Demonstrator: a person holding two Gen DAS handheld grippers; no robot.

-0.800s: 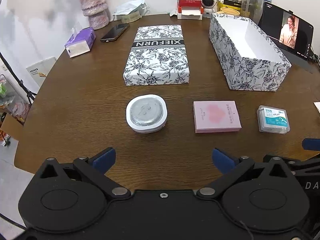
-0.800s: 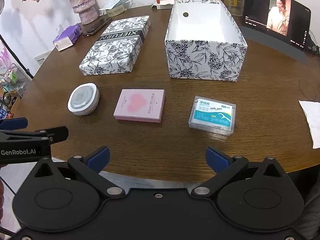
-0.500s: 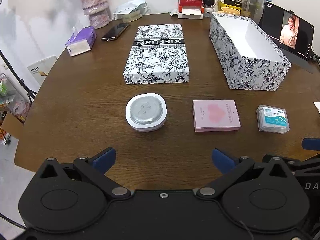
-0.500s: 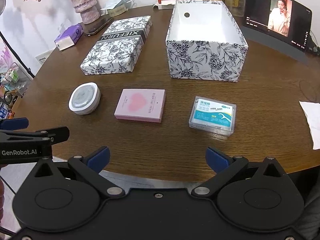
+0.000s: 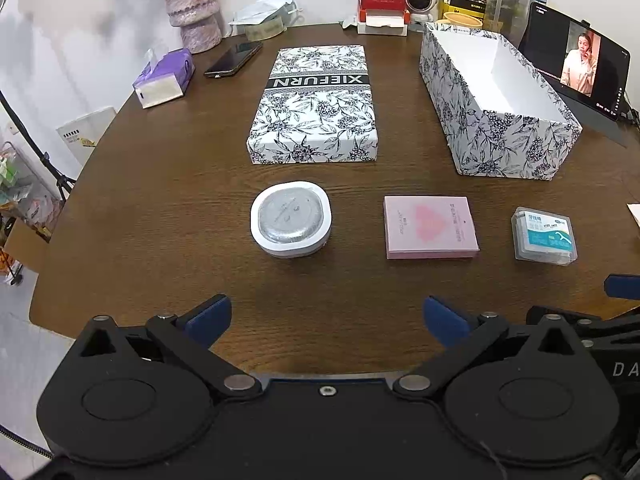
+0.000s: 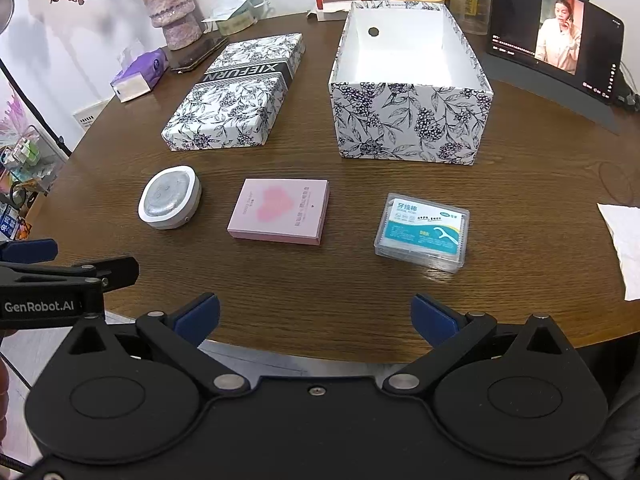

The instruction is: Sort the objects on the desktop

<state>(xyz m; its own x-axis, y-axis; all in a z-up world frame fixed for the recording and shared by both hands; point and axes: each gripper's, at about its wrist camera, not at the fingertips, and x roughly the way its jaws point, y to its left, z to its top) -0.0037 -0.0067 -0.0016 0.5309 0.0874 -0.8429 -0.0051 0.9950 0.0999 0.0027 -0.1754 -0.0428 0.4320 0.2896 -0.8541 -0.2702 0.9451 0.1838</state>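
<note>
Desktop objects lie in a row across the middle of both views on a round dark-brown wood-grain table point(image 5: 160, 200): a white rounded-square case with a grey lid point(image 5: 291, 219), a flat pink box printed with a heart point(image 5: 430, 227) and a clear plastic floss-pick box with a teal label point(image 6: 422, 230), each apart from its neighbour. Above them in the frame stands an open floral-patterned cardboard box with a white inside point(image 6: 408, 120), empty as far as shows, and to its left its matching floral lid marked XIEFURN point(image 5: 314, 106) lies flat on the table.

Along the upper edge, against a white wall, sit a mottled pink vase with flowers point(image 5: 192, 12), a purple tissue pack point(image 5: 164, 78), a black phone point(image 5: 233, 59), a red-and-white box point(image 5: 382, 10) and a small round white camera point(image 5: 418, 0). At upper right a dark tablet point(image 6: 556, 36) leans upright, showing a person in a video. A white paper sheet point(image 6: 624, 248) lies at the right edge of the right wrist view.

Left gripper point(image 5: 327, 316) and right gripper point(image 6: 316, 314) hang over the near table edge at the bottom of their frames, blue-padded fingers spread wide, holding nothing.
</note>
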